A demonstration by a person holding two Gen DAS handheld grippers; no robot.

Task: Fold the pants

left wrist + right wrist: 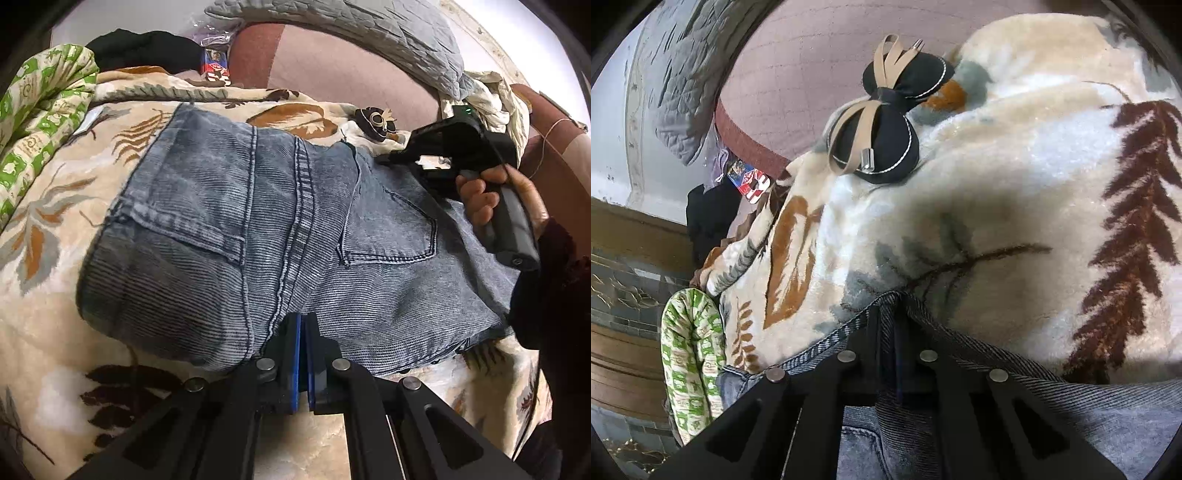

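Observation:
Grey-blue denim pants (258,236) lie on a leaf-patterned blanket (48,280), back pockets up. My left gripper (303,325) is shut on the pants' near edge by the centre seam; the blue pads press together with cloth over them. My right gripper (892,306) is shut on the pants' waistband edge (997,362), with denim bunched between and over the fingers. In the left wrist view the right gripper (391,157) shows at the pants' far right corner, held by a hand.
A black bow hair clip (882,122) lies on the blanket just beyond the right gripper. A green patterned quilt (40,110) lies at the left, black clothing (144,48) behind it. A grey quilted cover (369,37) lies on the pink bed surface.

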